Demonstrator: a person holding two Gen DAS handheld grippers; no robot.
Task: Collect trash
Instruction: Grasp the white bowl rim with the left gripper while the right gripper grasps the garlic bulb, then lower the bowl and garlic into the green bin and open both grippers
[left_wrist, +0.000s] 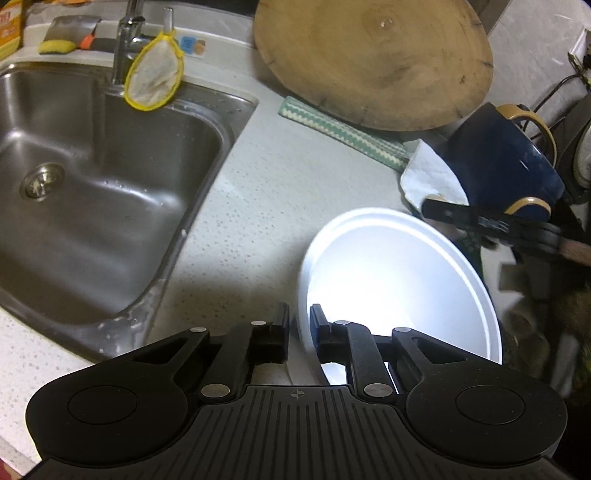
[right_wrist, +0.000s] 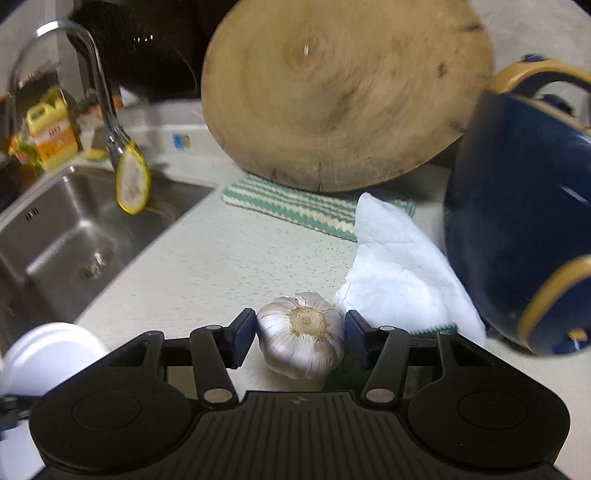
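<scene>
Left claw (left_wrist: 300, 325): closes to a narrow slit on the near rim of the white plate (left_wrist: 399, 277), one finger outside the rim and one inside; holds that plate tilted over the speckled countertop (left_wrist: 280, 177), just right of the steel sink (left_wrist: 92, 184). Right claw (right_wrist: 301, 325): stands half spread around the garlic bulb (right_wrist: 301, 336), root end up; left pad at the bulb's skin, right pad a sliver off it; grips nothing firmly as far as can be told. Garlic bulb: sits on the countertop between those fingers, just beside the crumpled white paper towel (right_wrist: 399, 273). Paper towel: lies against the foot of the dark blue pot (right_wrist: 517, 221) with tan trim, overlapping one end of the green striped cloth (right_wrist: 295, 206). Round wooden cutting board (right_wrist: 332, 92): leans upright behind the cloth, lower edge resting on it. Faucet (left_wrist: 125, 37): rises at the sink's back edge; carries a yellow-rimmed mesh strainer (left_wrist: 153, 74) hanging over the basin. Yellow sponge (left_wrist: 57, 46): rests on the ledge behind the sink.
</scene>
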